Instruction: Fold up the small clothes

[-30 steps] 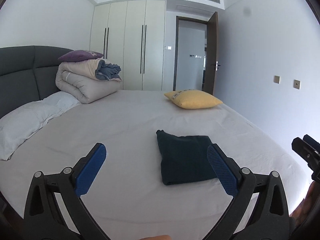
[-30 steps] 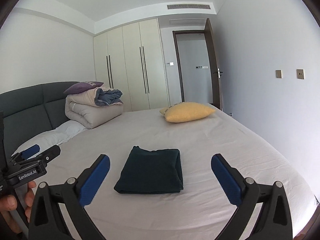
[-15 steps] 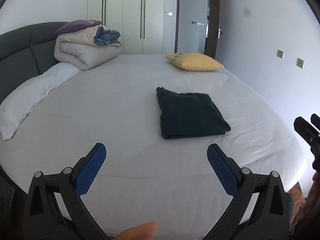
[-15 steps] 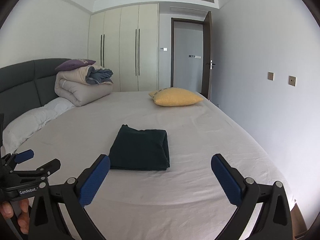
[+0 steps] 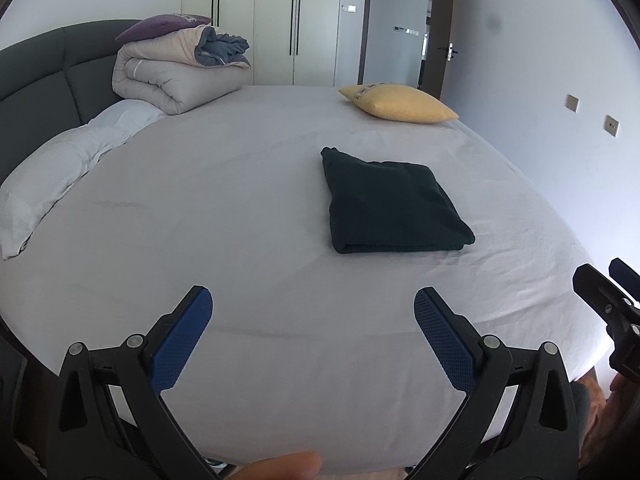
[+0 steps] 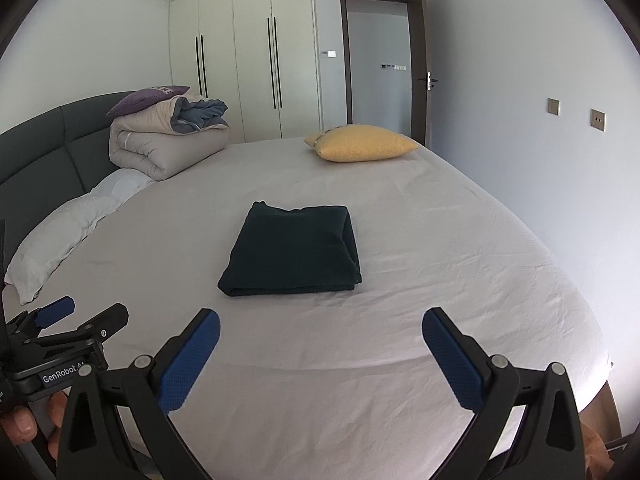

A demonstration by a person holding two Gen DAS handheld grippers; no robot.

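A dark green garment (image 5: 390, 208) lies folded into a neat rectangle on the grey bed sheet (image 5: 240, 216); it also shows in the right wrist view (image 6: 294, 252). My left gripper (image 5: 312, 312) is open and empty, held back over the bed's near edge, well short of the garment. My right gripper (image 6: 320, 332) is open and empty, also back from the garment. The right gripper shows at the right edge of the left wrist view (image 5: 608, 292), and the left gripper at the left edge of the right wrist view (image 6: 68, 324).
A yellow pillow (image 5: 400, 104) lies at the far side of the bed. A rolled duvet with a purple pillow (image 5: 180, 68) sits by the dark headboard (image 5: 48, 68). A white pillow (image 5: 68, 164) lies at left. Wardrobe and open door stand behind.
Both grippers have drawn back and tilted down, away from the folded garment. The garment has not moved. Both stay open.
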